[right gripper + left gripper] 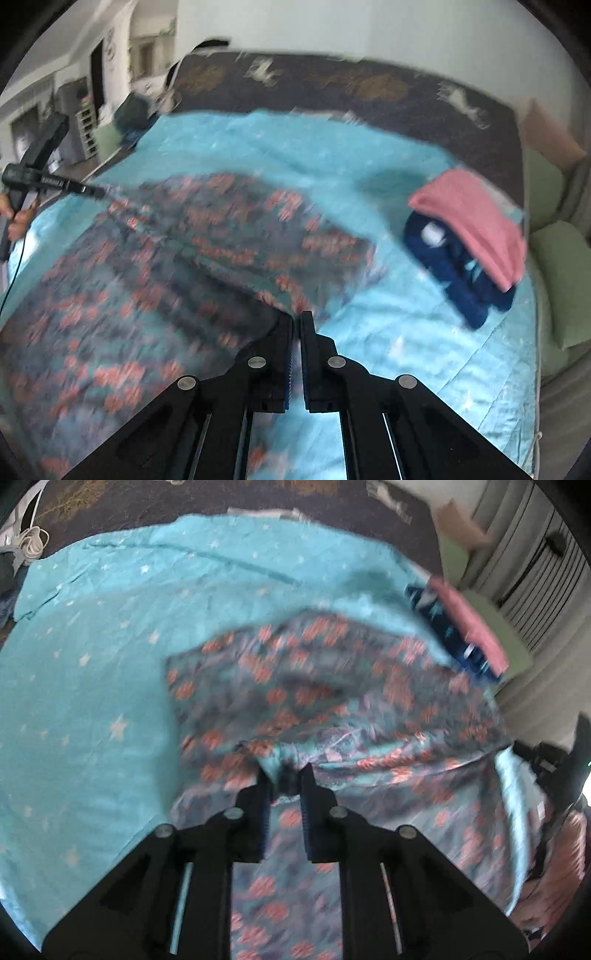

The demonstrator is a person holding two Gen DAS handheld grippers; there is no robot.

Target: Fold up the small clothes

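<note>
**Teal floral garment lifted by both claws over the bed**

Teal cloth with coral flowers (332,686) hung between my two claws, part raised off the star-print sheet (92,664), part draped on it. Both views were smeared by motion, so fine detail was poor.

Left claw (284,775): jaws narrow, a bunched fold of the garment pinched between the tips. Cloth fell away below and beyond the fingers.

Right claw (297,319): jaws drawn together, almost no gap. The garment's edge met the tips and seemed caught there; blur kept me from seeing the contact cleanly.

In the right view, my left claw's body showed at the far left edge, gripped by a hand (16,221), with the garment stretched from it toward the right claw.

Folded stack (469,240) sat on the sheet, well apart from the garment: a pink piece on top of a dark blue one. Green cushions (565,280) lay beside the bed's edge.
</note>
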